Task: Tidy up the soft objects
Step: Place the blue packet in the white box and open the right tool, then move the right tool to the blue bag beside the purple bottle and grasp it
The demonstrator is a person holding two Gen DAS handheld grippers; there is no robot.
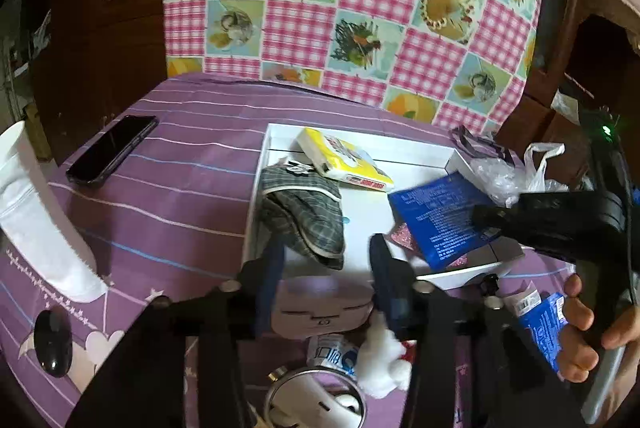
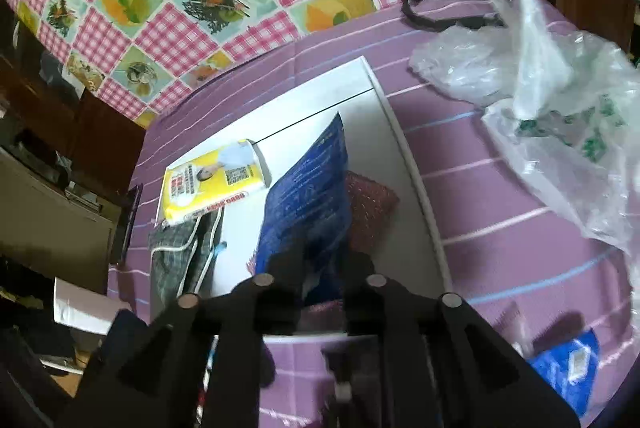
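Now mid-sorting into white tray (image 1: 276,138): right gripper (image 2: 320,260) nearly closed, pinching blue pouch (image 2: 312,188) just over tray w/ yellow pack (image 2: 212,184) & plaid cloth (image 1: 304,216) inside; left gripper (image 1: 326,256) half-open, empty; next prob. release pouch, fetch another.

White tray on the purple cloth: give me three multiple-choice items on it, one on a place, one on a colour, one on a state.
1. Where does the phone lie?
A. in the white tray
B. on the striped cloth left of the tray
C. under the plastic bag

2. What colour is the flat pouch at the right hand-held gripper?
A. blue
B. green
C. orange

3. How do the left hand-held gripper jaws stand?
A. clamped on the yellow packet
B. apart, nothing between them
C. clamped on the phone

B: the phone rests on cloth outside the tray.
A: the pouch is blue with print.
B: bare tray shows between the fingers.
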